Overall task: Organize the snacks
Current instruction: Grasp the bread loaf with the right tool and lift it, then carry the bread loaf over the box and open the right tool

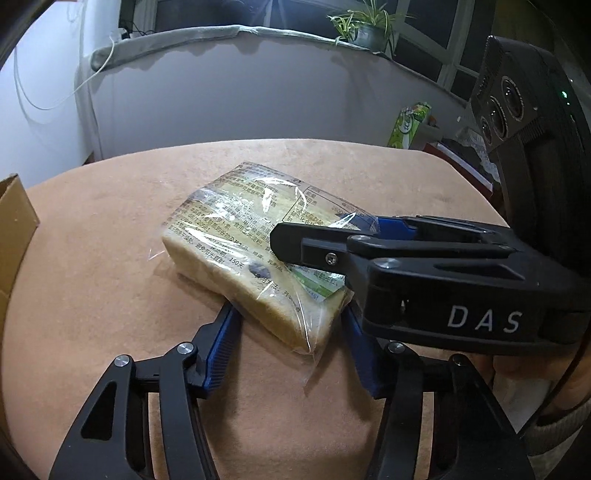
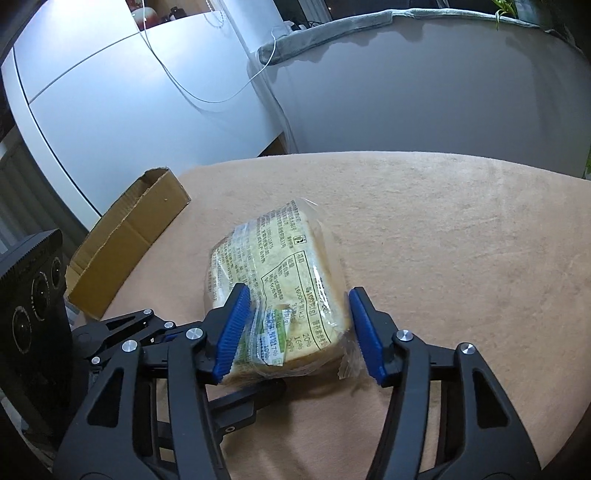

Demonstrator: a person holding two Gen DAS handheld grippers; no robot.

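Observation:
A loaf of sliced bread in a clear printed wrapper (image 1: 236, 236) (image 2: 280, 266) lies at an angle in the middle of the tan table. Its near corner sits between the blue pad tips of my left gripper (image 1: 290, 310), which touch it on both sides. From the right, my right gripper (image 1: 314, 230) reaches over the loaf's far end. In the right wrist view its jaws (image 2: 299, 291) press on both flanks of the loaf, crumpling the wrapper. A black finger (image 2: 258, 395) of the left gripper shows under the loaf's near end.
An open cardboard box (image 2: 129, 251) (image 1: 14, 221) stands at the table's left edge. The tan cloth (image 2: 461, 240) stretches right of the loaf. A green snack bag (image 1: 408, 125) stands beyond the far right corner. A grey wall and a potted plant (image 1: 365, 29) are behind.

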